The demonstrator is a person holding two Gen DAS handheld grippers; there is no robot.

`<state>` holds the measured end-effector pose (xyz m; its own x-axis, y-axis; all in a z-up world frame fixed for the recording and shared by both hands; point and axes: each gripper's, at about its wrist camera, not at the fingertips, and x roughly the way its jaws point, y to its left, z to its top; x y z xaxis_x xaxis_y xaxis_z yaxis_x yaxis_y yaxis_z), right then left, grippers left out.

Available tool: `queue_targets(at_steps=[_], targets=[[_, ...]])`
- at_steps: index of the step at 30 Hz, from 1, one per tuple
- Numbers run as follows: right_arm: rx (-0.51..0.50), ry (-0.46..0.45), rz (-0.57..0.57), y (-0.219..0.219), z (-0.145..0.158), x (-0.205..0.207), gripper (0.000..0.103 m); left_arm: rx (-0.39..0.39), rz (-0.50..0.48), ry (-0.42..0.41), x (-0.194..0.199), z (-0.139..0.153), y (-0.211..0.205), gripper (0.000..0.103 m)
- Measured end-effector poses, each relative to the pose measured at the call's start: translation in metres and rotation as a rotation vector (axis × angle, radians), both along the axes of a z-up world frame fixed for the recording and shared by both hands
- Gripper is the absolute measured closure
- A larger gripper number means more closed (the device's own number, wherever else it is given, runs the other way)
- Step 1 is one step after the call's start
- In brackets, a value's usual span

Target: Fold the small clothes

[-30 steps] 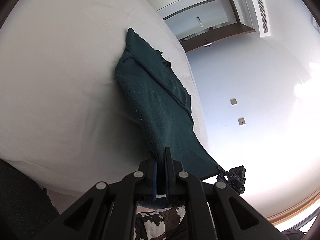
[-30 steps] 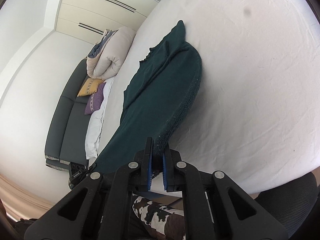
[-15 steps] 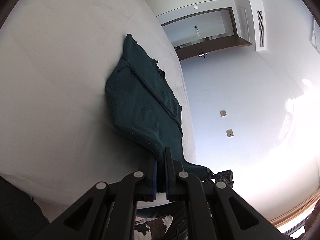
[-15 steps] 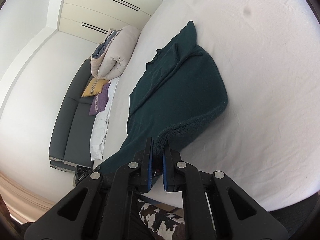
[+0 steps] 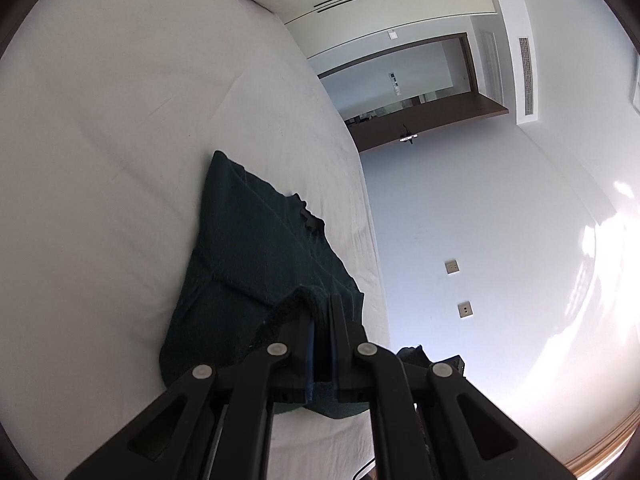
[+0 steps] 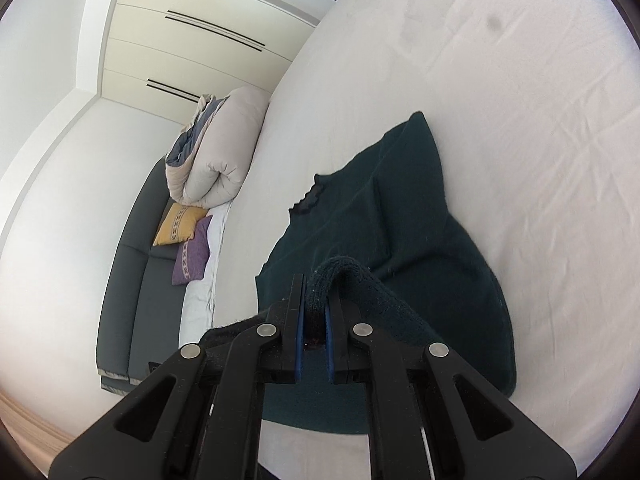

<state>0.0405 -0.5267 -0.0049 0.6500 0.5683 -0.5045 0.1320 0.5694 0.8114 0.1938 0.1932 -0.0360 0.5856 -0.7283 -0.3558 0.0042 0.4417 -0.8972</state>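
The left gripper was clamped tight on the near hem of a dark green knitted garment, with the thick ribbed edge bunched between its blue pads. The right gripper was closed just as firmly on another part of the same hem, a roll of the knit arching up over its fingertips. The garment lay on the white bed, close to the bed's near edge. Its far part rested flat on the sheet with the neckline showing, while the near part was lifted and carried over it.

The step in hand appeared to be the fold that brings the bottom hem up toward the neckline: both ends of the hem were raised above the cloth below, and a rounded fold line was forming along the near side. The fold was not yet laid down, since the hem hung in the grippers above the lower layer rather than resting on it.

The next move would probably call for carrying both ends forward evenly, so the hem lands square to the neckline, then lowering them until the upper layer settles on the lower one before either gripper lets go. Uneven travel would likely skew the fold.
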Motion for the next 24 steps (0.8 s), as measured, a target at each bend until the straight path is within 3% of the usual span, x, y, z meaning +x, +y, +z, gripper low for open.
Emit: queue_targets(at_steps=[8,11,15,16,17,18,19,20,22,24], targets=[[-0.047,0.049,-0.090,-0.016,-0.022,0.109,0.096,0.069,0.043,0.066,0.112,-0.020,-0.007,0.097],[-0.058,0.058,-0.121,-0.023,-0.032,0.139,0.096,0.100,0.058,0.093,0.140,-0.035,-0.011,0.097],[-0.076,0.139,-0.152,-0.026,-0.064,0.178,0.095,0.153,0.081,0.153,0.163,-0.068,-0.017,0.096],[-0.089,0.161,-0.162,-0.026,-0.073,0.185,0.091,0.166,0.094,0.169,0.166,-0.076,-0.016,0.089],[-0.100,0.181,-0.177,-0.027,-0.081,0.191,0.080,0.162,0.097,0.181,0.169,-0.083,-0.014,0.080],[-0.100,0.187,-0.193,-0.029,-0.087,0.193,0.073,0.145,0.110,0.184,0.169,-0.088,-0.011,0.058],[-0.073,0.160,-0.202,-0.030,-0.090,0.192,0.058,0.132,0.130,0.181,0.167,-0.089,-0.006,0.035],[-0.047,0.126,-0.204,-0.030,-0.091,0.191,0.047,0.126,0.150,0.167,0.163,-0.087,-0.002,0.031],[-0.085,0.121,-0.226,-0.030,-0.085,0.186,0.035,0.135,0.152,0.145,0.154,-0.080,0.001,0.030],[-0.125,0.114,-0.217,-0.028,-0.080,0.178,0.035,0.154,0.134,0.121,0.139,-0.072,-0.001,0.030]])
